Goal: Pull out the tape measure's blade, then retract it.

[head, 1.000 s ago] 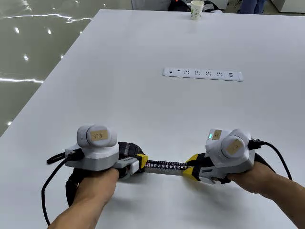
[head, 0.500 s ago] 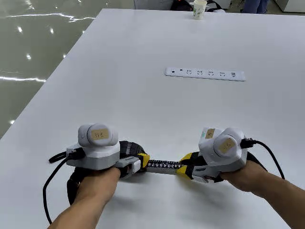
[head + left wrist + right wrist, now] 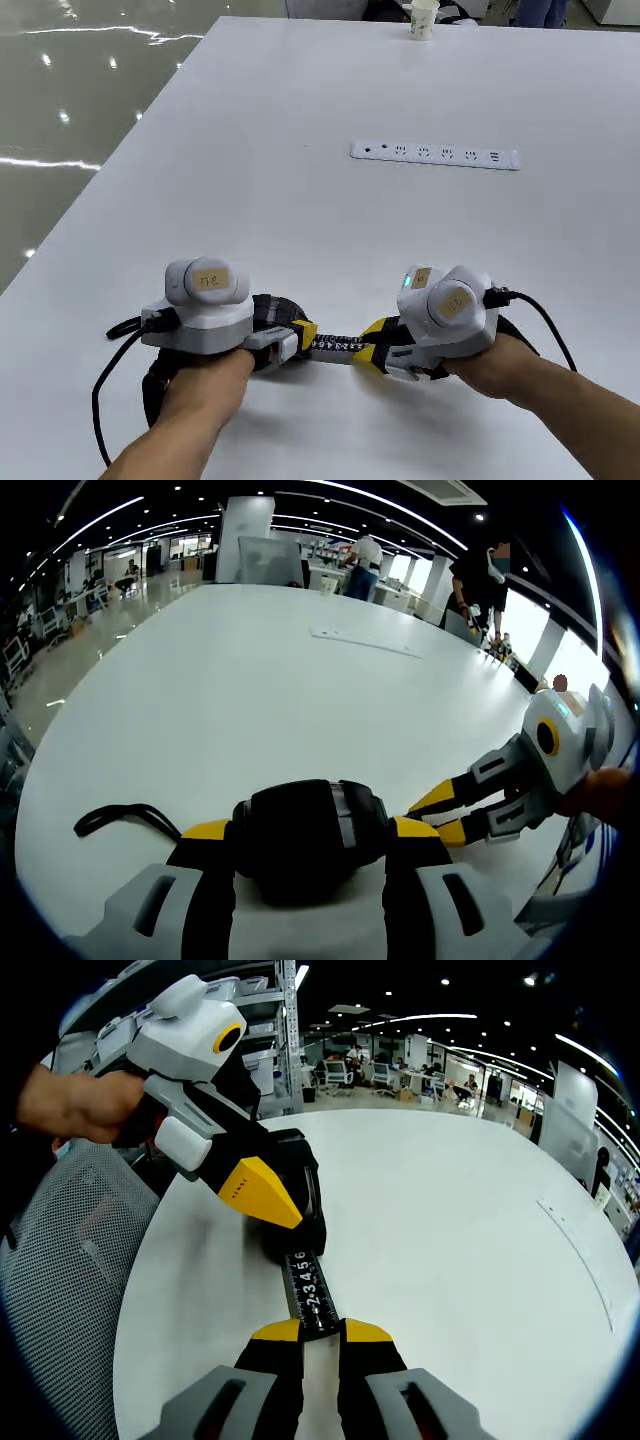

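left gripper (image 3: 310,830) clamps the tape measure's case (image 3: 300,852), anchoring it on the table (image 3: 400,240) well short of the power strip (image 3: 435,155). right gripper (image 3: 322,1332) pinches the short exposed blade (image 3: 308,1295) beside the case, probably to steady its travel. paper cup (image 3: 424,17) beyond the strip: contents unseen.

The left claw (image 3: 292,340) hides most of the tape measure case (image 3: 271,309), the right claw (image 3: 371,345) the tip of its blade (image 3: 335,346).
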Motion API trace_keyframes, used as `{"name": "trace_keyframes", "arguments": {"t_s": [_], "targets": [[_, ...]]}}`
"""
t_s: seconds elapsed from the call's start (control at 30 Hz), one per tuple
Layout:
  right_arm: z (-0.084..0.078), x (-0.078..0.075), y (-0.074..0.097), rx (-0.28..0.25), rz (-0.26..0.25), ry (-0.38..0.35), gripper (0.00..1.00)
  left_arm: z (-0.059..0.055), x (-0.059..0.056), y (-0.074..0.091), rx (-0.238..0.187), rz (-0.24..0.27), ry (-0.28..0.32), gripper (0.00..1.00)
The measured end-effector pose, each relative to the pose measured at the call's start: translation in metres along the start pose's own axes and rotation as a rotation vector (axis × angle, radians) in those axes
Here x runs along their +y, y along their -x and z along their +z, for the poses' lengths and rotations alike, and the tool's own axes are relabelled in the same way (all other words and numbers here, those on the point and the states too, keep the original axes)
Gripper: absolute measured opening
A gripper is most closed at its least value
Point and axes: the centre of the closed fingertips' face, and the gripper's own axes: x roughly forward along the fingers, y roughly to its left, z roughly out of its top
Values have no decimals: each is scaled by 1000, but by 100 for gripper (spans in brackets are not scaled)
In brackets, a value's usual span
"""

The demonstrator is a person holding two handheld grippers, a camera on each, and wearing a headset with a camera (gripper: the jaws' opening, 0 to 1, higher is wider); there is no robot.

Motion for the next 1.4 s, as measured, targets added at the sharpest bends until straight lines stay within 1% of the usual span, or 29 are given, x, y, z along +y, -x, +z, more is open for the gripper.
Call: {"name": "trace_keyframes", "arguments": {"t_s": [0.6,0.9,1.17,1.2,1.3,1.4], "targets": [[15,6,-17,-10,19,19,9,0,0,0,0,-7,9,55],[21,9,-24,-9,31,41,9,0,0,0,0,-9,10,55],[28,14,-32,-20,41,40,9,0,0,0,0,-10,7,55],[28,13,-33,-12,41,55,9,-1,0,0,0,-11,-3,55],[28,13,-32,-17,42,46,9,0,0,0,0,-10,3,55],[28,13,-32,-14,40,59,9,0,0,0,-2,-11,1,55]]}}
